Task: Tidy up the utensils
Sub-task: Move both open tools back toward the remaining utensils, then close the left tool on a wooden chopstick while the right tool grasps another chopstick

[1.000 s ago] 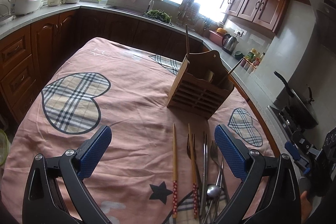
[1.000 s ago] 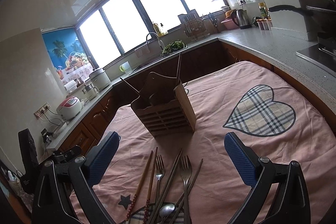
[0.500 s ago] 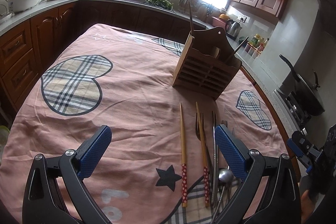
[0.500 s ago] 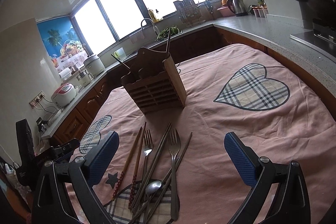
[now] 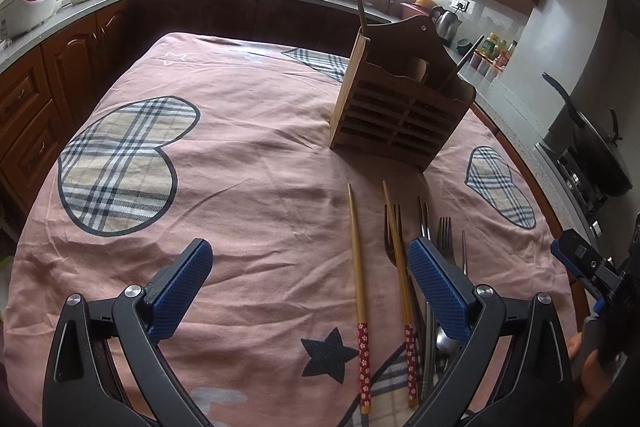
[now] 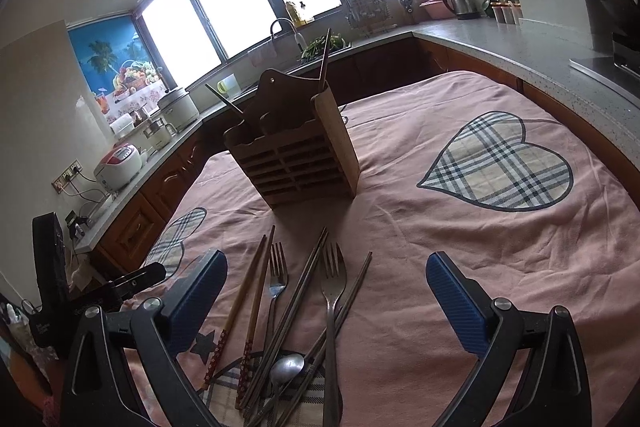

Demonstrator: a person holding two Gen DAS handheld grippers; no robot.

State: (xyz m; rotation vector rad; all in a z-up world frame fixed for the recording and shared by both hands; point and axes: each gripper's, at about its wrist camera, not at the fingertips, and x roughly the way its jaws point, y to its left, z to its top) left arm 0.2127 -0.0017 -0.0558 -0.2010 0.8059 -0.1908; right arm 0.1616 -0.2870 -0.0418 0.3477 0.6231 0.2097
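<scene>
A slatted wooden utensil holder (image 5: 400, 107) stands upright on the pink cloth, with a few sticks in it; it also shows in the right wrist view (image 6: 296, 155). In front of it lie two wooden chopsticks with red ends (image 5: 358, 267), forks (image 6: 332, 291), metal chopsticks (image 6: 300, 287) and a spoon (image 6: 286, 367) in a loose pile. My left gripper (image 5: 310, 291) is open and empty, hovering over the wooden chopsticks. My right gripper (image 6: 326, 301) is open and empty, above the pile.
The table is covered by a pink cloth with plaid hearts (image 5: 120, 159). Kitchen counters run around it, with rice cookers (image 5: 32, 3) at the left, a kettle (image 6: 460, 1) and a wok (image 5: 600, 155) at the right.
Both grippers have tilted down and come nearer the utensil pile. The chopsticks and forks now sit between the fingers. Both stay open.
</scene>
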